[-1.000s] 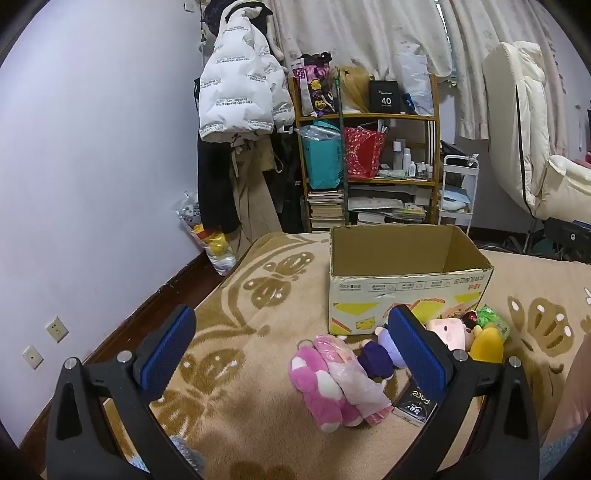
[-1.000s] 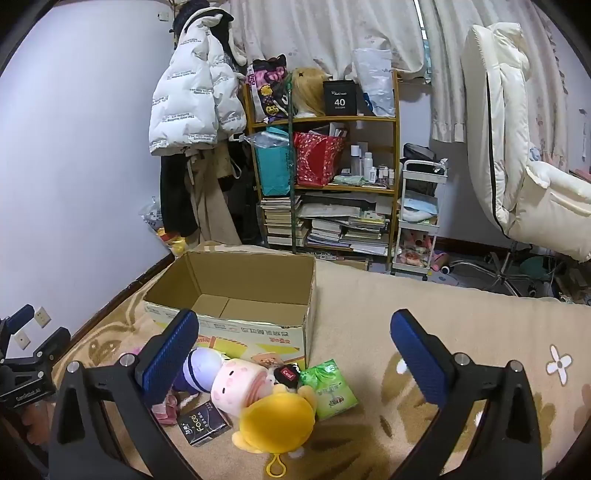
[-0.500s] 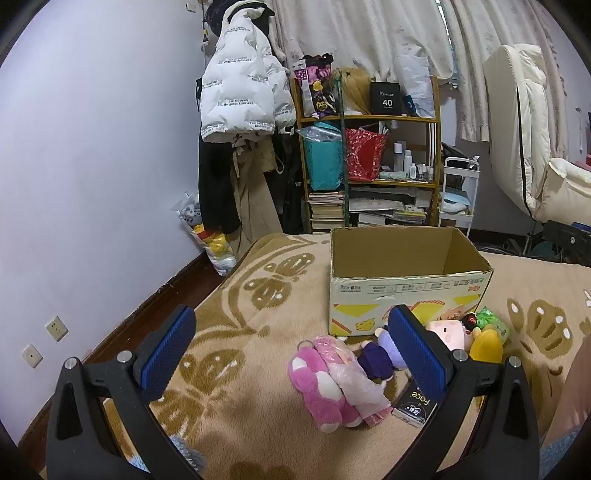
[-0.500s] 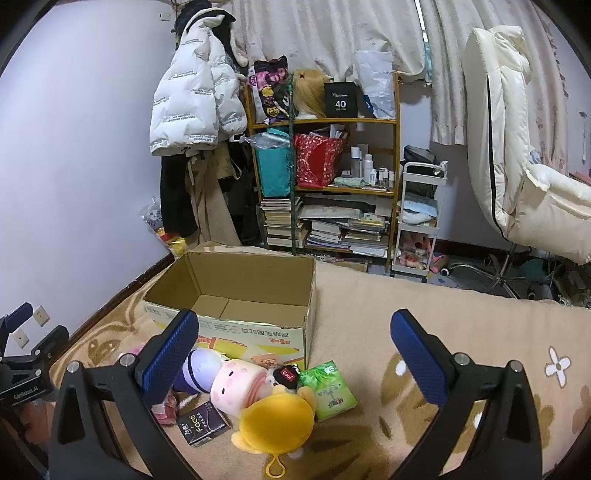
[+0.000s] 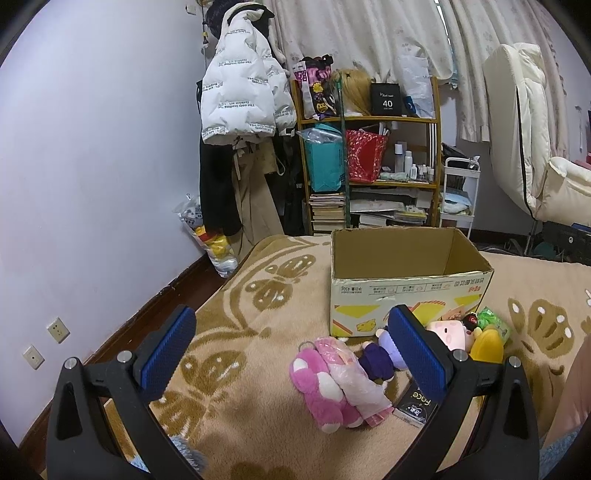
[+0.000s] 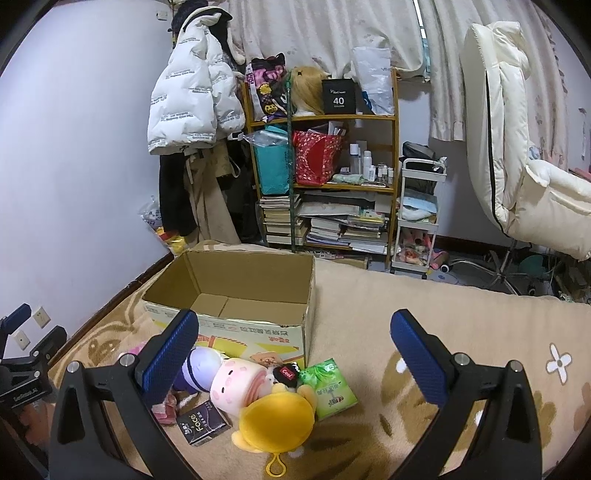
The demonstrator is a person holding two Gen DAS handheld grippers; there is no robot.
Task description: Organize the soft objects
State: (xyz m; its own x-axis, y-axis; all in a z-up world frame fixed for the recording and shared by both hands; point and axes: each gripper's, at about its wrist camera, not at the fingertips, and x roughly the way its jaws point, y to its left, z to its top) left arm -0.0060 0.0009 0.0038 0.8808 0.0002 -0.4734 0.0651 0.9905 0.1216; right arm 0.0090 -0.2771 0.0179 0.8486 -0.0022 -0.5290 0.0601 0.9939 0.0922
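While both grippers, left (image 5: 291,341) and right (image 6: 295,349), hover unmoved with jaws released, the toys (image 6: 236,380) at six o'clock of the box (image 6: 236,295) remain unsorted.

Far ahead of the tool, a wooden shelf unit (image 6: 325,173) holds a teal bag (image 6: 271,162), a red bag (image 6: 316,158), small bottles and stacked books (image 6: 332,229). Left of it hangs a white puffer jacket (image 5: 243,88). A white rolling cart (image 6: 417,221) stands to its right, beside a cream recliner (image 6: 517,147). Curtains (image 5: 362,33) hang behind.
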